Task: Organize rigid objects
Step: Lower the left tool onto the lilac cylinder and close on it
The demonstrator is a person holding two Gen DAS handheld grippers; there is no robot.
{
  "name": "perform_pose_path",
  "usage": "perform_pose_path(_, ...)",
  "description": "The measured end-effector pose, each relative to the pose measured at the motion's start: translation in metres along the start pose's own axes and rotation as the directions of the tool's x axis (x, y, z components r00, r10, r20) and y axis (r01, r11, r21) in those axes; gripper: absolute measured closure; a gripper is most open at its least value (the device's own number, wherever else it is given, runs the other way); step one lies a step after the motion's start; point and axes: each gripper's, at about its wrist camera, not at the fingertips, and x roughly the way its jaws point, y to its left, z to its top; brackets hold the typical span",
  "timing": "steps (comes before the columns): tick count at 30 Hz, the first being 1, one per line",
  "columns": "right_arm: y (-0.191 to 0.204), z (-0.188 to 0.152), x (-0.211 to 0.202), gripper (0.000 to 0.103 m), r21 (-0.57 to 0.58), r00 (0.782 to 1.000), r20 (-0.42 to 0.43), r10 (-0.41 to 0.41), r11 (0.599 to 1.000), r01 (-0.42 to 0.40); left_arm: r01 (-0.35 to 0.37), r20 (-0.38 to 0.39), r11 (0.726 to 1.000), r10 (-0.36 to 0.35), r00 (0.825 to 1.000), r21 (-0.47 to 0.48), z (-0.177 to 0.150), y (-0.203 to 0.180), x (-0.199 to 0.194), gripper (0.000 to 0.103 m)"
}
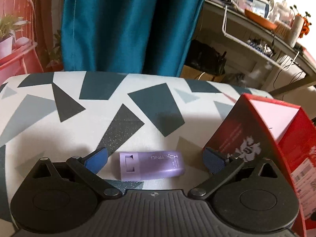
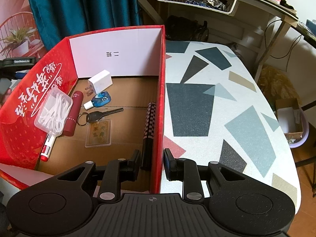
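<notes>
Purple case (image 1: 151, 165) lying on the table: "ONGRICH" printed on it, small lines beneath unreadable. Red box (image 2: 161, 90): inner white end wall carries "二短" upside down; left inner flap has large white Chinese script, not legible. Shipping label on box outside: blurred.

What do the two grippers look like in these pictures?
Both are black plastic with a ribbed grey centre plate, a small crosshair mark, round side housings and silver pivot pins. The left gripper has blue textured pads; the right gripper has black fingers, one showing a blue pad.
</notes>
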Motion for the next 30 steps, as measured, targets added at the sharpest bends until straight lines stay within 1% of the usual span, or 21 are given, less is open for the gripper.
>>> perform_pose_path(4,0.0,0.0,0.0,0.079,-0.001,1.0,-0.002,0.0,1.0,0.0,-0.018,-0.023,1.0,0.018,1.0,-0.009,-0.002,-0.001,0.015,0.0)
perform_pose_path(8,0.001,0.002,0.001,0.079,-0.016,1.0,-0.012,-0.001,1.0,0.001,-0.019,-0.04,0.999,0.018,0.999,-0.036,-0.005,0.0,0.024,0.0)
perform_pose_path(12,0.0,0.001,0.001,0.079,-0.016,1.0,-0.014,-0.001,1.0,0.001,-0.023,-0.051,0.999,0.02,0.999,-0.042,-0.007,0.0,0.03,0.0)
perform_pose_path(13,0.001,0.002,0.001,0.079,-0.016,1.0,-0.016,-0.001,1.0,0.001,-0.021,-0.052,0.999,0.019,0.998,-0.038,-0.007,-0.001,0.032,0.0)
perform_pose_path(17,0.001,0.003,0.002,0.079,-0.024,1.0,-0.024,-0.003,1.0,0.003,-0.053,-0.057,0.999,0.053,0.997,0.0,-0.01,-0.008,0.036,0.0)
perform_pose_path(24,0.001,0.003,0.002,0.079,-0.026,1.0,-0.026,-0.004,1.0,0.003,-0.073,-0.061,0.997,0.075,0.995,0.035,-0.015,-0.012,0.04,0.001)
perform_pose_path(27,0.001,0.003,0.002,0.079,-0.025,1.0,-0.026,-0.004,1.0,0.003,-0.084,-0.055,0.995,0.087,0.995,0.048,-0.016,-0.012,0.039,0.004)
perform_pose_path(30,0.001,0.003,0.002,0.079,-0.025,1.0,-0.025,-0.004,1.0,0.003,-0.108,-0.043,0.991,0.112,0.993,0.073,-0.019,-0.013,0.037,0.011)
